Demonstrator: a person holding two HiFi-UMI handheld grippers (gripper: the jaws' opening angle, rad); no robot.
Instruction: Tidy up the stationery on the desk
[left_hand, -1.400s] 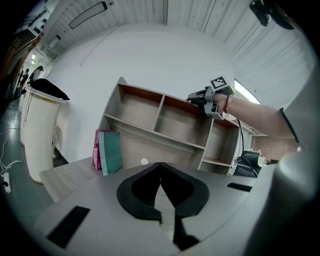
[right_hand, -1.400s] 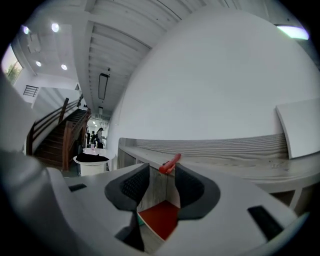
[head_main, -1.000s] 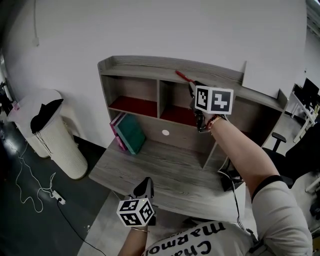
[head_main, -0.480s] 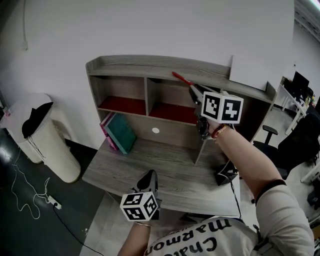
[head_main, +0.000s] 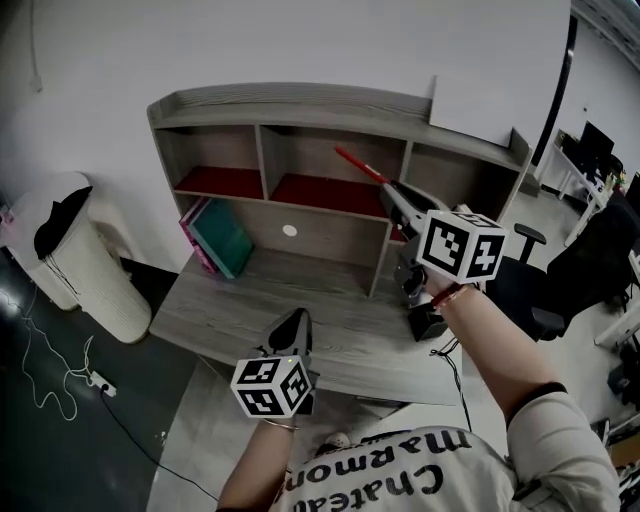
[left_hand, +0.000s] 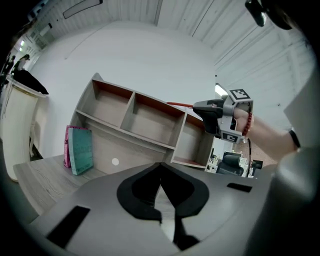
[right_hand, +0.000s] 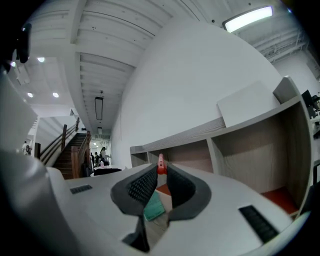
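Note:
A thin red pen (head_main: 357, 165) sticks out up and to the left from my right gripper (head_main: 392, 195), which is shut on it in front of the grey hutch (head_main: 300, 100), near the post between its middle and right compartments. In the right gripper view the pen's red end (right_hand: 161, 165) shows pinched between the dark pads. My left gripper (head_main: 292, 328) hangs over the front edge of the desk (head_main: 340, 335), jaws together and empty. In the left gripper view its tips (left_hand: 160, 167) meet, and the right gripper (left_hand: 201, 108) with the pen (left_hand: 179, 104) shows beyond.
Teal and pink books (head_main: 215, 235) lean under the hutch's left compartment. A small black device (head_main: 428, 322) with a cable sits at the desk's right end. A white bin (head_main: 70, 250) stands at the left and a black office chair (head_main: 560, 290) at the right.
My right gripper has carried the pen down and to the right, from the hutch's top shelf to its right post. The left gripper has moved slightly forward over the desk edge.

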